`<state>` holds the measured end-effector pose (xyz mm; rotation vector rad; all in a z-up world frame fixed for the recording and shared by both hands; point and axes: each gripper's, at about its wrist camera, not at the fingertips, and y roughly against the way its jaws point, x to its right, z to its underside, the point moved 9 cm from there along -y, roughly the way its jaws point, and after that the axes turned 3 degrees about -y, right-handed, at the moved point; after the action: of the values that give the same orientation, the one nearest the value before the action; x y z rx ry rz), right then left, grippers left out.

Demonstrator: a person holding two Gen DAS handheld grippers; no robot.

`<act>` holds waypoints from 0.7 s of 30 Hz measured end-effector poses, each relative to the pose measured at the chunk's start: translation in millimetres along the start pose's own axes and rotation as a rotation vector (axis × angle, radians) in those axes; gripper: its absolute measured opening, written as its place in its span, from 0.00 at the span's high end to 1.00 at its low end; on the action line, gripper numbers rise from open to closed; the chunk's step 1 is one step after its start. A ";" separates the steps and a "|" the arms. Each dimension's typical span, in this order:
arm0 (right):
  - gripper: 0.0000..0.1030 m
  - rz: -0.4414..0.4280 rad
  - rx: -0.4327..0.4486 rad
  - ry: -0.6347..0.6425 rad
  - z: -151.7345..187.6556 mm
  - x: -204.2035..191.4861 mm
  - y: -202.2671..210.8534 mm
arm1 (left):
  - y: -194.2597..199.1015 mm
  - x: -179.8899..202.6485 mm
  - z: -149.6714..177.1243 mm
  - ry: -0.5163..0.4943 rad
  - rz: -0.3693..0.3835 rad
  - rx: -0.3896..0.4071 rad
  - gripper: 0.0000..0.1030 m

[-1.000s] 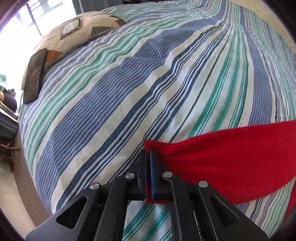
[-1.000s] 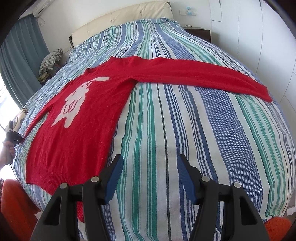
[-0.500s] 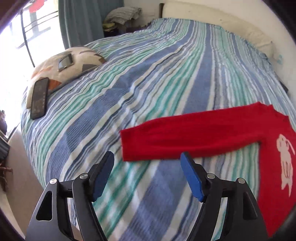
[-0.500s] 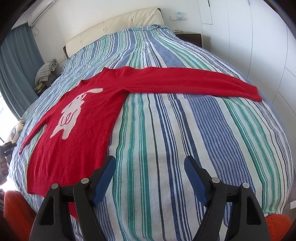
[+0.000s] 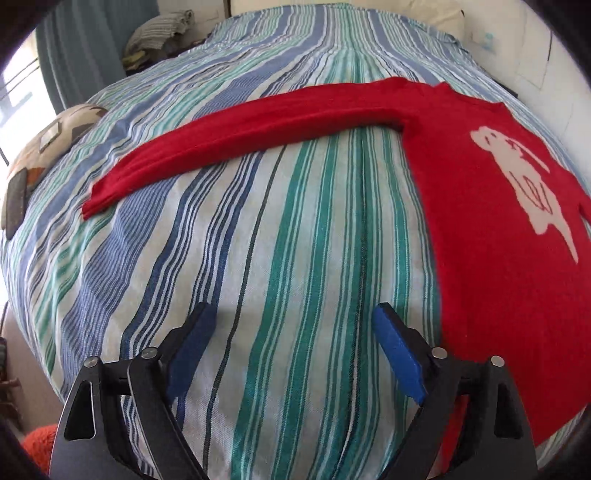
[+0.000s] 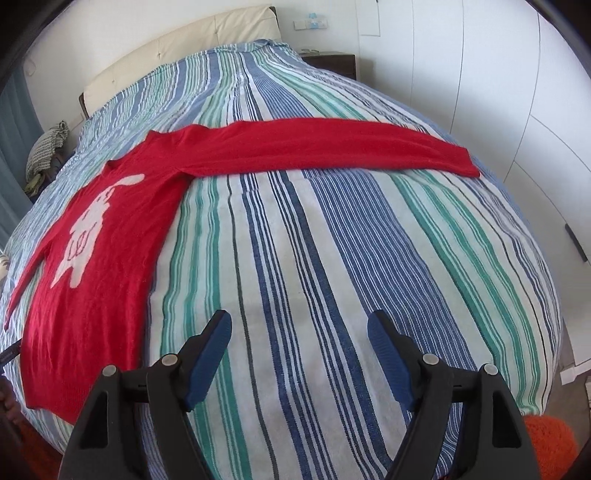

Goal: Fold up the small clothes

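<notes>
Setting: bedroom in a home. Evidence: large bed (image 6: 332, 258) under a blue, green and white striped cover, filling most of both views; padded cream headboard (image 6: 177, 55) at the far end against a white wall; dark bedside table (image 6: 328, 61) at the far right; white panelled wardrobe doors (image 6: 498, 92) along the right; blue-grey curtain (image 5: 85, 48) beside a bright window on the left; heap of checked cloth (image 5: 159, 31) at the far left (contents unclear); patterned cushion (image 5: 55, 136) on the bed's left edge.
</notes>
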<state>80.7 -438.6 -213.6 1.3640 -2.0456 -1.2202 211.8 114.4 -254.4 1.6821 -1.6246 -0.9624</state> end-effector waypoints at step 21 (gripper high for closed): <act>0.00 0.046 -0.055 0.051 22.2 -7.1 -32.7 | -2.2 -5.4 11.0 0.034 0.000 0.000 0.00</act>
<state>85.6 -427.1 -251.8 1.3030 -1.9833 -1.2010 204.0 120.7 -261.8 1.6899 -1.6022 -0.9294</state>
